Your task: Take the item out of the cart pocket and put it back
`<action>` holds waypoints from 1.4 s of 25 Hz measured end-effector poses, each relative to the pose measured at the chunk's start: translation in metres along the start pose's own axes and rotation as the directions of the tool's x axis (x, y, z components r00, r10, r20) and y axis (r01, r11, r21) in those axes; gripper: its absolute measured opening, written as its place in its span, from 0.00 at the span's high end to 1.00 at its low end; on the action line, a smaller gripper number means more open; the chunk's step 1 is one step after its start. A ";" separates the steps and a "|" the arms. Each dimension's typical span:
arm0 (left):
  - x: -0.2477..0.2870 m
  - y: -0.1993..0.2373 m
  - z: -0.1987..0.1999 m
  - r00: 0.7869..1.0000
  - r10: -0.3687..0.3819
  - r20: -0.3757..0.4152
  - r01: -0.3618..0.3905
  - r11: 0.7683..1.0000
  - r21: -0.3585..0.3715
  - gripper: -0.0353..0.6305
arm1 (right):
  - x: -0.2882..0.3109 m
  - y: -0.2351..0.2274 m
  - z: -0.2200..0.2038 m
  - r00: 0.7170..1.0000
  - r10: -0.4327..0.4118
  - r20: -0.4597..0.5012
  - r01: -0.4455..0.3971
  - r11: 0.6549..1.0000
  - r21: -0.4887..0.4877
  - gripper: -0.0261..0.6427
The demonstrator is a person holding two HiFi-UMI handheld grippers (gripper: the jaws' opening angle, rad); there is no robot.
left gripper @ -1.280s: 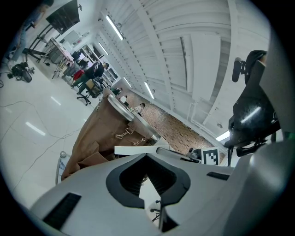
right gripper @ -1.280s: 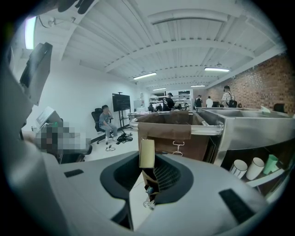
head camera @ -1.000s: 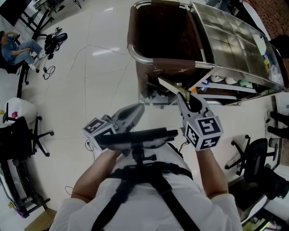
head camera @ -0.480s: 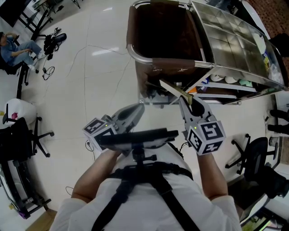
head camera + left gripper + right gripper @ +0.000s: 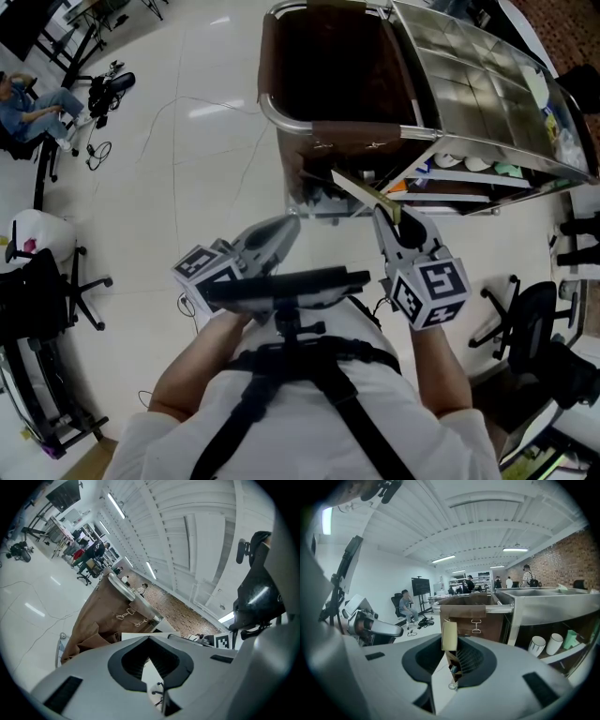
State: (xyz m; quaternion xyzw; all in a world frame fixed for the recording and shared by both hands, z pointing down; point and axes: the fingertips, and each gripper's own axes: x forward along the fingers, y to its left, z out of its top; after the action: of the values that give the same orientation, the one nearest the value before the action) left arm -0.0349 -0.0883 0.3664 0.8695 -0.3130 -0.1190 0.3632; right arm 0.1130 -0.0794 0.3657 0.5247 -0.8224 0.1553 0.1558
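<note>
Though the head view shows a strip, item edge-on in clamped right gripper jaws, left gripper jaws together.

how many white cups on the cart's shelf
2. A white cup and a second white cup stand side by side on the cart's shelf, left of a green cup. Others may be hidden.

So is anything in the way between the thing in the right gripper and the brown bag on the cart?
No, nothing visible. The right gripper holds the flat item just in front of the brown bag, with only open air between them.
</note>
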 end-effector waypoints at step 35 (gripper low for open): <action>0.000 -0.003 0.002 1.000 -0.002 -0.006 0.002 1.000 0.012 0.96 | -0.016 0.005 0.006 1.000 0.010 0.014 -0.010 1.000 -0.002 0.85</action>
State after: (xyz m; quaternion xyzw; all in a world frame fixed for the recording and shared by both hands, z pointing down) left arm -0.0344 -0.0881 0.3625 0.8723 -0.3119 -0.1150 0.3586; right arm 0.1143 -0.0676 0.3529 0.5214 -0.8262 0.1515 0.1500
